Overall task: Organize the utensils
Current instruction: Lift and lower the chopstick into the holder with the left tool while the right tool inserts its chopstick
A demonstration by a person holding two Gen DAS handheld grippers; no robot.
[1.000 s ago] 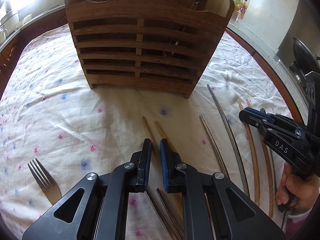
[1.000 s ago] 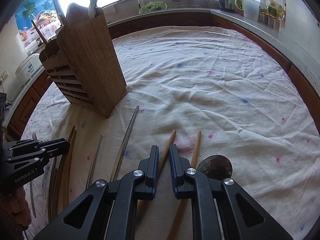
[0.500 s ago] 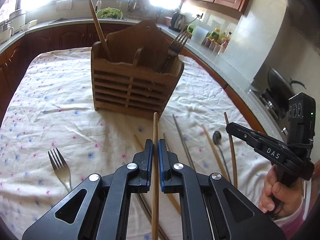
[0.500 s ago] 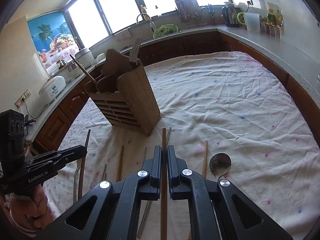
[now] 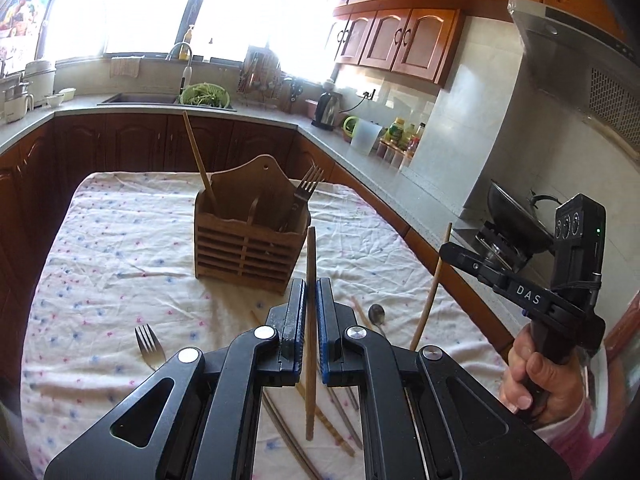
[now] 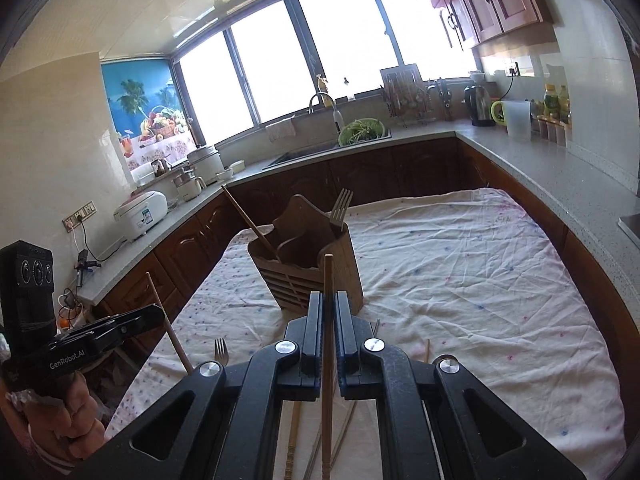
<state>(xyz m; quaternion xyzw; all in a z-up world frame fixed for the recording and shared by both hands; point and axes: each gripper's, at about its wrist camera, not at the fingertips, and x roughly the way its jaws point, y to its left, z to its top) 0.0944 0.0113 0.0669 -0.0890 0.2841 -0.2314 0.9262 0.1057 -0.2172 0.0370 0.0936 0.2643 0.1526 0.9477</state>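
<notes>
Since a second ago I have lifted both grippers well up off the surface, so the wooden holder now looks smaller and farther off, and each gripper has come away with a chopstick it did not hold before. My left gripper is closed tight on a wooden chopstick, which stands nearly upright between the blue pads, its tip above the fingertips and its lower end hanging free below them. My right gripper is likewise clamped on a second wooden chopstick, also close to upright, its top just in front of the holder in that view. The holder stands on the flowered cloth toward the far end of the surface, with a chopstick leaning out of its left compartment and a fork standing tines-up in its right one. Still lying on the cloth at the near edge are a fork to the left of my left gripper, a spoon just right of it, and several more chopsticks, wooden and metal, partly hidden under the gripper bodies; I cannot count them.
</notes>
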